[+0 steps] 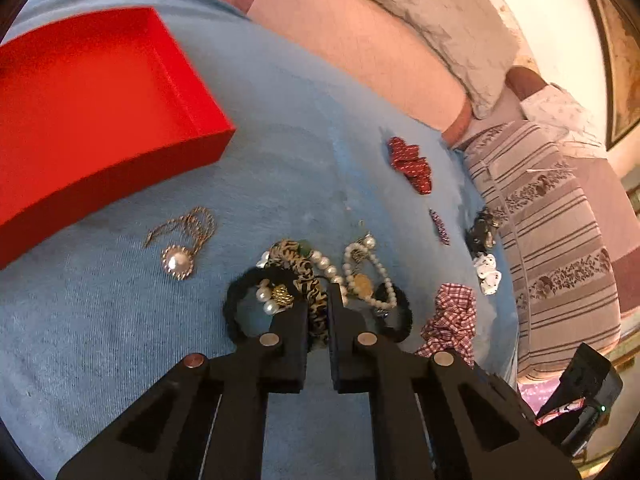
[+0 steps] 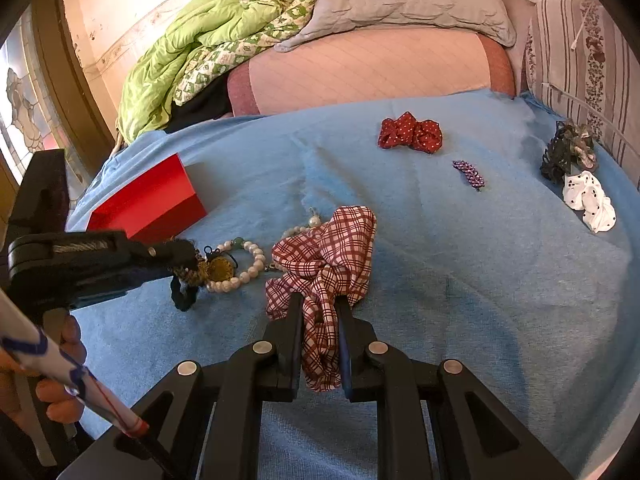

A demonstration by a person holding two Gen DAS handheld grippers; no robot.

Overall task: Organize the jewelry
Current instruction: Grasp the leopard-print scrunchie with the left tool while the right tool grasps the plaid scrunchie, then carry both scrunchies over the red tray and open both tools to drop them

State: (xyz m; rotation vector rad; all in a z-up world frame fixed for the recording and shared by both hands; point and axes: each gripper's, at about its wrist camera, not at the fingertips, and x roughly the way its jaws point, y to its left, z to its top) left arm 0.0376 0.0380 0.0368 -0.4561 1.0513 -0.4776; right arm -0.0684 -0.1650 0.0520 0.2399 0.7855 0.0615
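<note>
Left gripper [image 1: 318, 308] fingers pinching the leopard scrunchie [image 1: 308, 280], right gripper [image 2: 320, 312] fingers clamping the plaid scrunchie [image 2: 324, 256]; both probably lifting next toward the red box [image 1: 100, 112].

Jewelry pile [image 1: 352, 272] on blue cloth, red box [image 1: 92, 108] open

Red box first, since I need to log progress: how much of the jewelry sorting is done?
Nothing looks done: the red box appears empty. In hand: the left gripper is closed on the leopard scrunchie in the tangle, and the right gripper pinches the plaid scrunchie. Left: pearl pendant, pearl strands, red dotted scrunchie, purple clip.
</note>
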